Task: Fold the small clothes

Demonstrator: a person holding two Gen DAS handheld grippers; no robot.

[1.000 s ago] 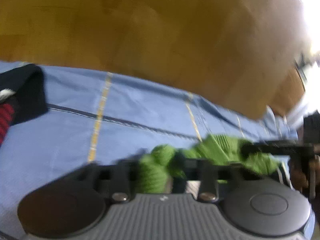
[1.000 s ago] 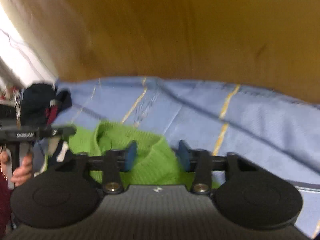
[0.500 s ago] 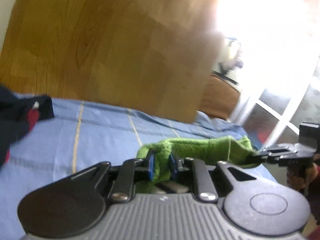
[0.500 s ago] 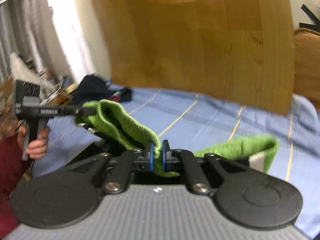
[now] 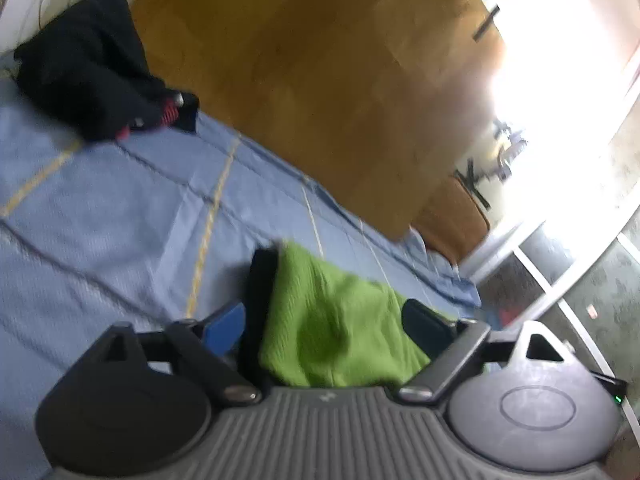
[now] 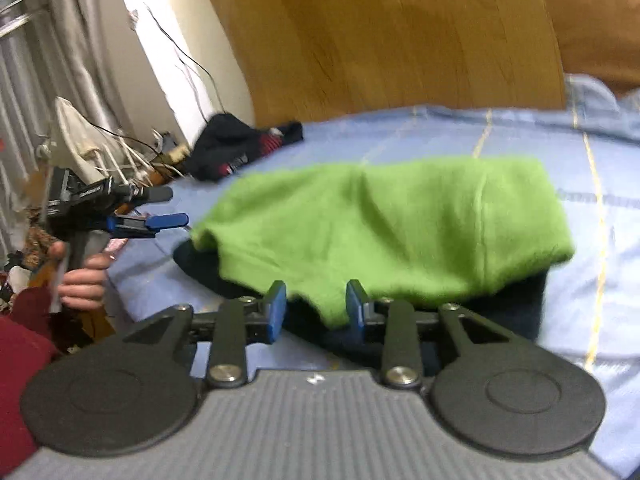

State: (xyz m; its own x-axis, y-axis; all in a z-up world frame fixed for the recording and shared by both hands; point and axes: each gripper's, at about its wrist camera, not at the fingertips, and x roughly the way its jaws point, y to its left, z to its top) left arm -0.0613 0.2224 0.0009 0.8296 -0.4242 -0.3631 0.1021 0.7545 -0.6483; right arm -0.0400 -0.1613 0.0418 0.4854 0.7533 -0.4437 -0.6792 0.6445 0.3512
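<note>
A light blue bedsheet with thin yellow stripes (image 6: 600, 300) covers the bed, backed by a wooden headboard (image 6: 380, 40); its far half lies bare. The bright green knitted garment (image 6: 380, 232) rests folded near the bed's front edge, on top of a dark garment (image 6: 508, 312). A heap of black and red clothes (image 5: 92, 80) sits well apart at the head corner. The right tool (image 6: 316, 308) hangs over the green hem, jaws opening, gripping nothing. The left tool (image 5: 328, 320) points slightly downward, jaws opening wide, released, with the green knit lying between them.
</note>
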